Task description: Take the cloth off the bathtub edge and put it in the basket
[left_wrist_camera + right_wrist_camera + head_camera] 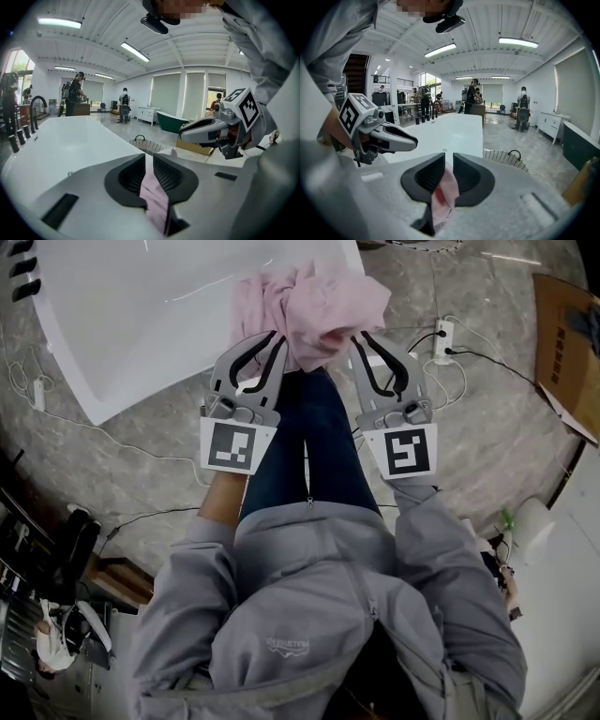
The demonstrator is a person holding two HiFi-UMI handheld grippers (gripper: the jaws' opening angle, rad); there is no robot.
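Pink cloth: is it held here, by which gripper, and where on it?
Both hold it. The left gripper is shut on a fold at the left side of the pink cloth, the right gripper on a fold at its right side.

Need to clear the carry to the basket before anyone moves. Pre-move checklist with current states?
1. Grip of left gripper on cloth: ok, pink fabric is pinched between its jaws.
2. Grip of right gripper on cloth: ok, fabric is pinched the same way.
3. Cloth clear of bathtub: cannot tell; in the head view it is bunched over the rim corner.
4. Target basket located: ok, it stands on the floor beyond the bathtub and shows in both gripper views.
5. Room inside basket: cannot tell, its inside is not visible.
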